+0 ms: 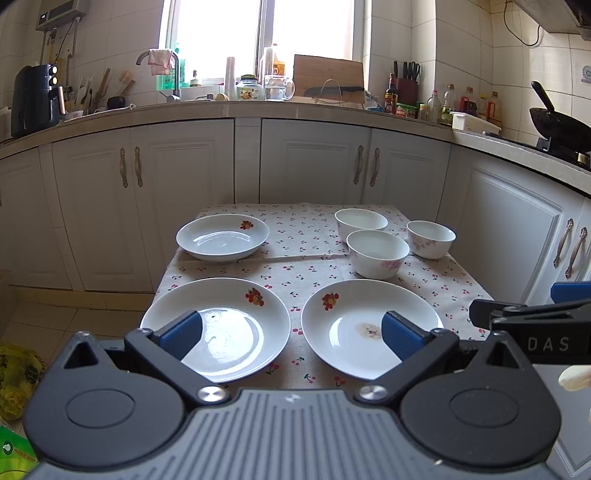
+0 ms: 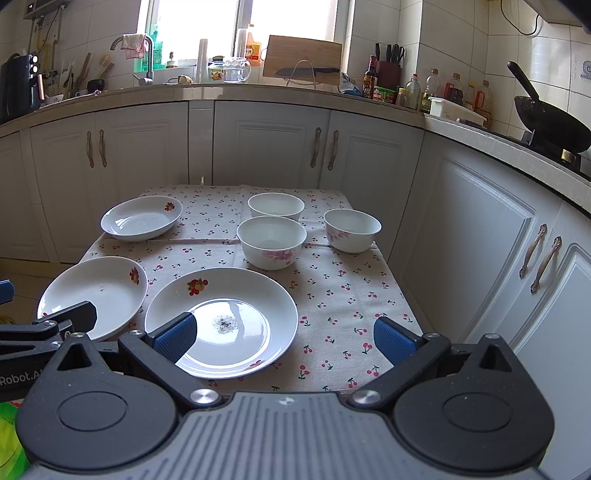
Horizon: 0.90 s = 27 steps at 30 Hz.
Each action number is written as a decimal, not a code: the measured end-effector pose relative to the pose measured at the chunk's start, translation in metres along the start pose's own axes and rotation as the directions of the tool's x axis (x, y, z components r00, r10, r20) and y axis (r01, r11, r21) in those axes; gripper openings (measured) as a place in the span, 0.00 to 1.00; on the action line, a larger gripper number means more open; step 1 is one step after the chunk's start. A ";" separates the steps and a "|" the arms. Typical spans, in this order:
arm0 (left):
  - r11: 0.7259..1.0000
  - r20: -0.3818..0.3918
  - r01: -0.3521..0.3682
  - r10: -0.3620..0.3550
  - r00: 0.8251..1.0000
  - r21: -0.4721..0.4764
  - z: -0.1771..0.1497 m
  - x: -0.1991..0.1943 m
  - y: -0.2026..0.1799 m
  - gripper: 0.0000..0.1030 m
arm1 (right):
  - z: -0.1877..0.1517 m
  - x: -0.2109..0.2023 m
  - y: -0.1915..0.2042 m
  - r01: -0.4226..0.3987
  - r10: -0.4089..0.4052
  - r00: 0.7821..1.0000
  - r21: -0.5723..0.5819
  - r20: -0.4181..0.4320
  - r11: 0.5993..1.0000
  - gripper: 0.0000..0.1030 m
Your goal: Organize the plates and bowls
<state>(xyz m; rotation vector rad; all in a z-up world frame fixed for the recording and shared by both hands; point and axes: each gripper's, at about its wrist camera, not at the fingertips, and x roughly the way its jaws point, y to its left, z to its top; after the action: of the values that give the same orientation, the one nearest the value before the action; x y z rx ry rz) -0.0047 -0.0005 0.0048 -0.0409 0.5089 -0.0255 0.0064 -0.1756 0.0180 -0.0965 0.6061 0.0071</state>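
You hold your left tongs [image 1: 291, 334] spread wide over the near edge of a small table [image 2: 343, 295]; your right tongs [image 2: 284, 338] are spread wide too, and both pinch nothing; the table wears a cloth with little cherries; three plates [image 2: 221, 321] sit on the left and near side, three bowls [image 2: 271, 242] sit close together at the far right; white cupboards [image 2: 269, 147], a worktop and a bright window [image 2: 236, 22] stand behind; a black pan [image 2: 550, 127] sits on the right.

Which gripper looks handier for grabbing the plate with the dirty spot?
Probably the right gripper: the stained plate lies straight ahead of it, one open finger already over its near rim. The left gripper, also open, straddles the gap between both near plates.
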 end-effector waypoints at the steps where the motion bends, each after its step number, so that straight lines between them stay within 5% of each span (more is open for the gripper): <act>1: 1.000 0.000 0.000 0.000 1.000 0.000 0.000 0.000 0.000 0.99 | 0.000 0.000 0.000 0.001 -0.001 1.000 0.000 0.000 1.000 1.00; 27: 0.999 -0.003 0.046 -0.046 0.999 0.015 0.003 0.022 0.009 0.99 | 0.009 0.023 0.006 -0.028 0.028 0.999 -0.024 -0.037 0.999 1.00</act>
<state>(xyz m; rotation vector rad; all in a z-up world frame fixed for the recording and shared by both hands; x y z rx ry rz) 0.0163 0.0074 -0.0034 -0.0376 0.5105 -0.0742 0.0307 -0.1696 0.0118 -0.1118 0.6441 0.0399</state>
